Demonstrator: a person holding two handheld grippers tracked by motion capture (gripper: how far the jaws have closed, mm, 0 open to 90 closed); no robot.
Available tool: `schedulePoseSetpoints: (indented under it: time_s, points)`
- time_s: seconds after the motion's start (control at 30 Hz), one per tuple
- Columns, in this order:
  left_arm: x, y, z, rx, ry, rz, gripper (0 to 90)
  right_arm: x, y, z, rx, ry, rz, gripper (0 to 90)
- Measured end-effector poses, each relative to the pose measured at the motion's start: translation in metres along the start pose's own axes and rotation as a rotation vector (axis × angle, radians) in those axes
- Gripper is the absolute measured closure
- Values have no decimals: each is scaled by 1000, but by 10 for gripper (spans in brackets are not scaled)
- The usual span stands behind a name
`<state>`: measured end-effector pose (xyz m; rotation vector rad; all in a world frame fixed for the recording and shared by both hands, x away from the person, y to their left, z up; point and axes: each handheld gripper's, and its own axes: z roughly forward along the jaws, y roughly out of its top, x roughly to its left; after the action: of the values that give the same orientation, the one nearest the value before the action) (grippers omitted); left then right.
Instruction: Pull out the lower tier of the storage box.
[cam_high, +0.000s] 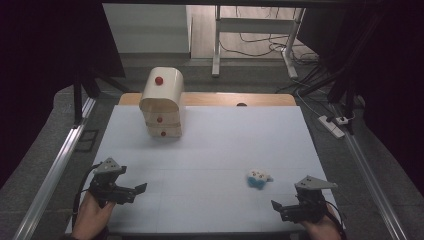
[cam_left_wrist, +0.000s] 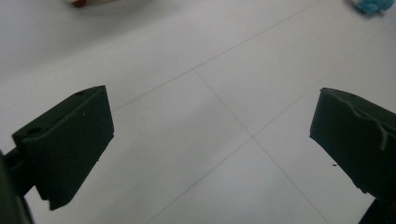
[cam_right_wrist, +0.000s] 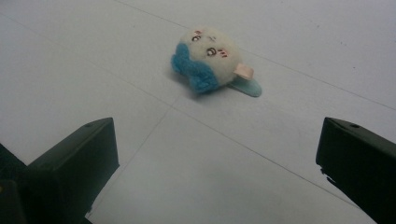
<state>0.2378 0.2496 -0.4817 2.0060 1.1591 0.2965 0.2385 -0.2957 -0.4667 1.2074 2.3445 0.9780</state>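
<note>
A small white and blue plush toy (cam_high: 259, 178) lies on the white table top (cam_high: 210, 150), right of centre near the front. In the right gripper view the plush toy (cam_right_wrist: 209, 59) lies ahead of the wide-apart jaws, with a face and a blue tab. My right gripper (cam_high: 276, 206) stands open at the front right, just below and right of the toy. My left gripper (cam_high: 141, 189) stands open at the front left, with bare table between its jaws. A cream wooden drawer cabinet (cam_high: 162, 102) with red knobs stands at the back left.
Metal rails run along both table sides (cam_high: 55, 167). A power strip (cam_high: 331, 125) and cables lie on the floor at the right. A desk frame (cam_high: 252, 30) stands beyond the table. The toy's blue edge (cam_left_wrist: 371, 6) appears at the top right of the left gripper view.
</note>
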Motion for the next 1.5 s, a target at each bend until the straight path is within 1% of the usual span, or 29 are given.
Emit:
schedulePoseSetpoints:
  time_s: [0.07,0.13,0.2,0.37,0.5,0.6,0.83,1.13,1.33,1.47,1.5]
  points:
    - [1,1,1,-10,-1,-2,0,0,0,0,1,1,0,0]
    - [2,3,3,-12,-3,-15,0,0,0,0,1,2,1,0]
    - [3,4,6,-13,-6,-20,0,0,0,0,1,2,1,0]
    - [3,8,14,1,-8,-15,0,0,0,0,5,3,-2,0]
    - [3,12,19,1,-3,-16,0,1,0,1,7,4,-5,0]
    - [4,14,22,2,-8,-21,0,1,0,1,7,4,-5,0]
    - [4,19,31,-3,-24,-8,0,1,0,1,9,5,-6,0]
    - [6,28,43,10,-19,16,3,1,0,1,9,7,-7,0]
    - [10,33,49,2,-15,22,1,1,0,1,12,8,-7,0]
    - [12,37,52,-13,-26,24,2,1,0,1,12,8,-7,0]
    - [12,38,53,-16,-23,33,2,1,0,1,13,8,-7,0]
